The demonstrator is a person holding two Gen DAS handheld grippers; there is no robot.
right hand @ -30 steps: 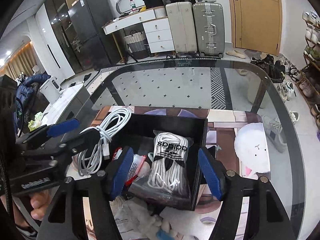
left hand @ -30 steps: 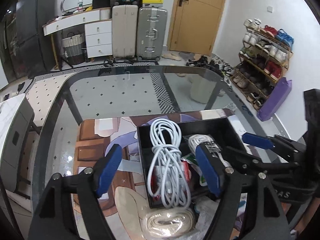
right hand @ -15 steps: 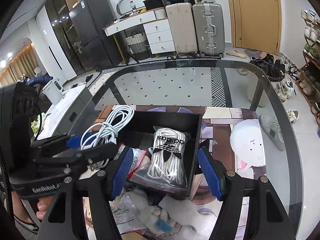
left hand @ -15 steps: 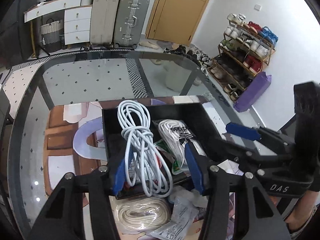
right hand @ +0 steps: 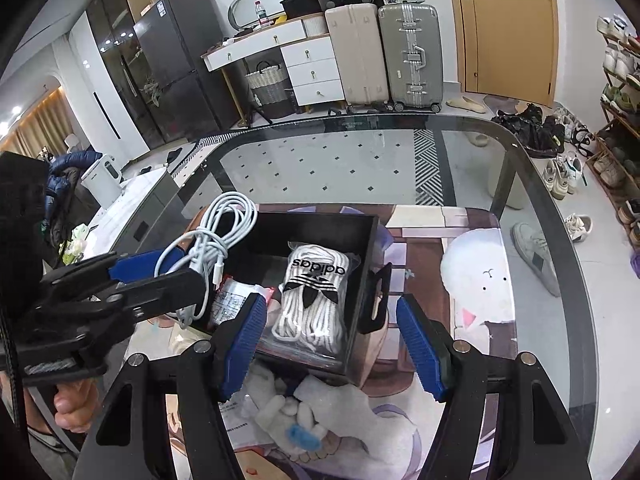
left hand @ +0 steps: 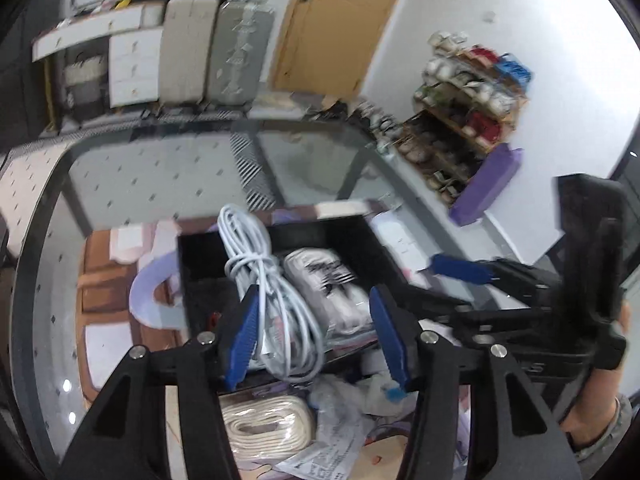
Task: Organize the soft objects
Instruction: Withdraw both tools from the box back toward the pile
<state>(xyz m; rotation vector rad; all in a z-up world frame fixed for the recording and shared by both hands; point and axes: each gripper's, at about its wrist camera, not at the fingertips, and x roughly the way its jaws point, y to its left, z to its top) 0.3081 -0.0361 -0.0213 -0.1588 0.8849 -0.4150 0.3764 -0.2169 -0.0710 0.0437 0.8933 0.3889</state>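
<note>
Both tongs over the black box (right hand: 362,264): left (left hand: 312,336) clamped on white cable (left hand: 276,300); right (right hand: 332,344) apart

The left hand-held gripper (left hand: 312,336) has narrowed its jaws around the white cable (left hand: 276,292), lifting it above the black box (left hand: 360,236).

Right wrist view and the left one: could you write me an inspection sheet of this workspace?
Surface: glass-topped table with a printed cartoon mat on it.
Job's things: an open black rectangular box on the mat holds a clear bag of white laces and small packets.
Clutter: a white fluffy toy with a blue patch and a bagged cream rope coil lie in front of the box.
Grippers: left gripper jaws have just been closing and grip the cable; right gripper is open and empty, over the box's near wall.
Cables: one coiled white charging cable, lifted at the box's left side.
Surroundings: two hard suitcases, a wooden door, a shoe rack.
</note>
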